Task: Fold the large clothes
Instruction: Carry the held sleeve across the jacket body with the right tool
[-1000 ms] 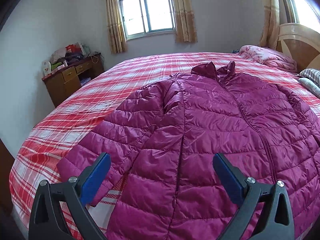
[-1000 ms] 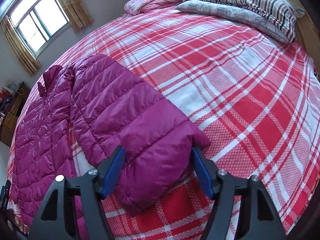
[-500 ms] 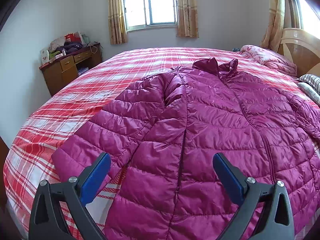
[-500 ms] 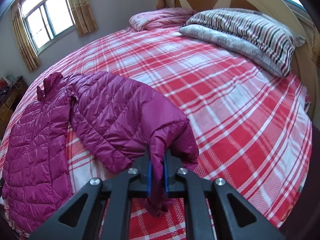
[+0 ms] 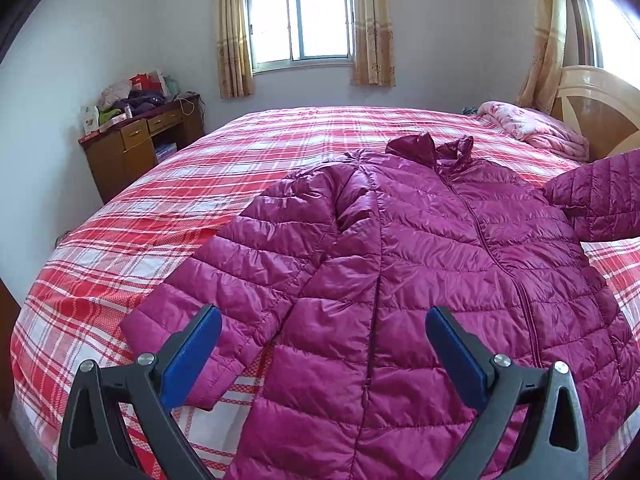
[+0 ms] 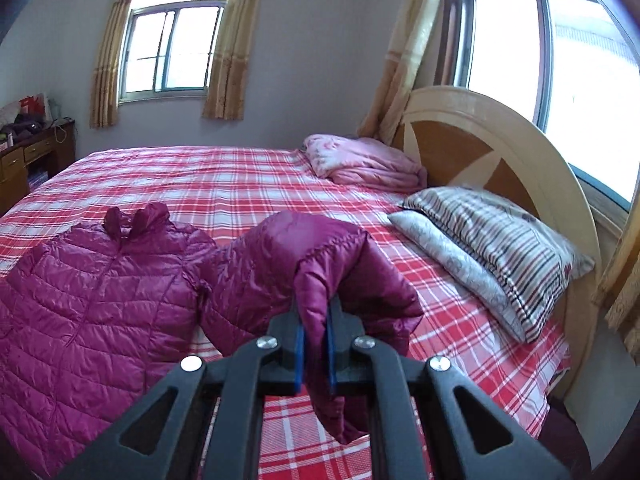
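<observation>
Right gripper (image 6: 314,340) clamped tight, blue pads pinching the cuff end of one sleeve (image 6: 320,276) of the magenta quilted puffer jacket (image 5: 400,280) — sleeve lifted off the bed, draped over the jaws at centre-bottom of the right wrist view, cuff hanging below the pads. Rest of the jacket lies flat, front up w/ zip closed, lower left of that frame, collar toward the far window (image 6: 168,48).

Left gripper (image 5: 320,344) wide open, nothing between the blue pads; it hovers above the jacket's hem area, bottom centre of the left wrist view. Other sleeve (image 5: 224,304) lies flat, lower left, its cuff just behind the left-hand pad. Raised sleeve shows at the right edge, mid-height.

Jacket sits on the red-and-white plaid bedspread (image 5: 160,216). Striped pillow (image 6: 500,248) & folded pink quilt (image 6: 360,160) near the wooden headboard (image 6: 472,136), well apart from the jacket.
</observation>
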Motion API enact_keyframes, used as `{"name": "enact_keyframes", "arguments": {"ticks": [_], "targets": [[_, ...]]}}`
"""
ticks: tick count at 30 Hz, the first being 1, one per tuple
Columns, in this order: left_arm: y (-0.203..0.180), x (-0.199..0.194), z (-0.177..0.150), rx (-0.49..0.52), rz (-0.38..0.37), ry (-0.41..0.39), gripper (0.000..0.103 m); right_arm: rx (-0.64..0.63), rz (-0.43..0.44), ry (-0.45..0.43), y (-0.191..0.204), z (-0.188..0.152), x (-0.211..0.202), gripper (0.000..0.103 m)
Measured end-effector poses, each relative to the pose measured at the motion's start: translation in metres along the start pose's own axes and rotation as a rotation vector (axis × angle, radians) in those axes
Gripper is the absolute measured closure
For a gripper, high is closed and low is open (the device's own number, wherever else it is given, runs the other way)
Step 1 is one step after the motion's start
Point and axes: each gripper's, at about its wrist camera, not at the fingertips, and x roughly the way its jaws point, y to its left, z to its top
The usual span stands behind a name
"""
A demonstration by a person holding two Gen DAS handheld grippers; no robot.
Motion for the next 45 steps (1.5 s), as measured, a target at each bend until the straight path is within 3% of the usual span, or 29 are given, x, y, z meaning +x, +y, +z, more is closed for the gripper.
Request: {"name": "enact_keyframes", "arguments": {"ticks": [11, 24, 34, 45], "targets": [[0.050, 0.015, 0.016, -0.078, 0.086, -0.014, 0.001, -0.168, 0.097, -0.083, 0.081, 0.015, -0.016, 0.093], [0.068, 0.020, 0.007, -0.110, 0.088, 0.013, 0.001, -0.298, 0.221, -0.084, 0.180, 0.015, -0.004, 0.093], [0.073, 0.025, 0.005, -0.117, 0.093, 0.026, 0.001, -0.355, 0.284, -0.043, 0.239, -0.001, 0.019, 0.093], [0.076, 0.031, 0.005, -0.091, 0.125, 0.045, 0.001, -0.325, 0.355, 0.058, 0.281, -0.028, 0.066, 0.092]]}}
